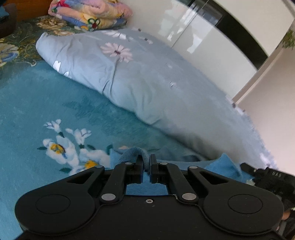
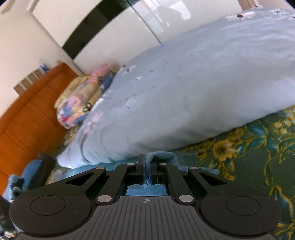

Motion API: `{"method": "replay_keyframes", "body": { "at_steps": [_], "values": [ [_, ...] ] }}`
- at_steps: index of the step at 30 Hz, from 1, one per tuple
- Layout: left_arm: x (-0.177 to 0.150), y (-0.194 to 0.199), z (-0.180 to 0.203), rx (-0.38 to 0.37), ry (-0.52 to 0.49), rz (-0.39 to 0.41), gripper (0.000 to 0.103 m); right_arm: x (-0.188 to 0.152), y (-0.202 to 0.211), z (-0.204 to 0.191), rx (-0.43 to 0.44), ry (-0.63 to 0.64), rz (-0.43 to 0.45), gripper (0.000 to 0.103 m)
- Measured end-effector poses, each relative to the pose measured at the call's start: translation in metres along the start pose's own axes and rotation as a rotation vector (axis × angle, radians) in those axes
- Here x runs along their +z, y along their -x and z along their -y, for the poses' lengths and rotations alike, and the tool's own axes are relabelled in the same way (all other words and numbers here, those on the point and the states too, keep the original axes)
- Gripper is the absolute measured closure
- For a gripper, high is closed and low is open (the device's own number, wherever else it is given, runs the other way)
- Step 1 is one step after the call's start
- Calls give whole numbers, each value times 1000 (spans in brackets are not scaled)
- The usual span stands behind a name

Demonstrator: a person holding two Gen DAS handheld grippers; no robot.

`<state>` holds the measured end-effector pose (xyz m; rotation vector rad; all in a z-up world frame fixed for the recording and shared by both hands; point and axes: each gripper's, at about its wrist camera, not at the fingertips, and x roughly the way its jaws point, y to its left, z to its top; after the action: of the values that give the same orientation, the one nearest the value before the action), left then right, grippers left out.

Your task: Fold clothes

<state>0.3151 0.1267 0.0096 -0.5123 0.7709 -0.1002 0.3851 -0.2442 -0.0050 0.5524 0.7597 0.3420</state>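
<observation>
The bed [image 1: 33, 103] fills most of both views, covered by a teal bedspread with white and yellow flowers in the left wrist view and a dark green floral stretch [image 2: 258, 157] in the right wrist view. Along its far side lies a bulky pale grey-blue duvet [image 1: 129, 77] printed with pink daisies, pressed against glossy white wardrobe doors [image 1: 212, 42]. Beyond the duvet's end sits a folded, multicoloured floral blanket [image 1: 88, 13], and behind that stands an orange wooden headboard [image 2: 27, 120].

The blue towelling garment [image 1: 221, 166] lies on the bedspread at the foot of the duvet, directly under and in front of both tools, its cloth showing through their frames. The left hand-held gripper [image 1: 147, 162] has its jaws drawn almost together on a raised loop of that garment's edge. The right hand-held gripper [image 2: 147, 166] is likewise pinched nearly closed on a fold of the same blue cloth, which bunches up just past its tips. Its black body shows at the right margin of the left wrist view.
</observation>
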Motion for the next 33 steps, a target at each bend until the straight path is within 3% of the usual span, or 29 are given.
{"method": "replay_keyframes", "body": {
  "at_steps": [3, 5, 8, 11, 15, 18, 20, 24, 26, 29, 33],
  "values": [
    [-5, -8, -8, -31, 38, -18, 99, -3, -18, 5, -41, -21, -31, 100],
    [-9, -9, -10, -46, 27, -20, 90, -7, -28, 10, -77, -36, -60, 100],
    [-11, -8, -12, -55, 30, -25, 84, -12, -37, 17, -105, -58, -87, 100],
    [-9, -4, -17, -81, 67, -15, 75, -16, -42, 21, -117, -79, -106, 100],
    [-6, 11, -17, -83, 64, 0, 73, -17, -37, 15, -104, -54, -111, 97],
    [-5, 31, -18, -77, 88, 37, 69, -11, -21, 7, -57, -38, -99, 83],
    [-8, 49, -21, -58, 134, 78, 64, -12, -1, 1, -6, -24, -74, 69],
    [-41, 87, -34, 6, 255, 145, 57, -36, 53, 4, 43, -15, -4, 59],
    [-64, 101, -43, 24, 323, 162, 55, -53, 79, 12, 24, -32, 26, 47],
    [-100, 110, -59, 48, 442, 150, 54, -82, 108, 31, -4, -78, 23, 47],
    [-135, 103, -70, 15, 559, 93, 54, -108, 122, 57, -31, -180, -6, 47]
  ]
}}
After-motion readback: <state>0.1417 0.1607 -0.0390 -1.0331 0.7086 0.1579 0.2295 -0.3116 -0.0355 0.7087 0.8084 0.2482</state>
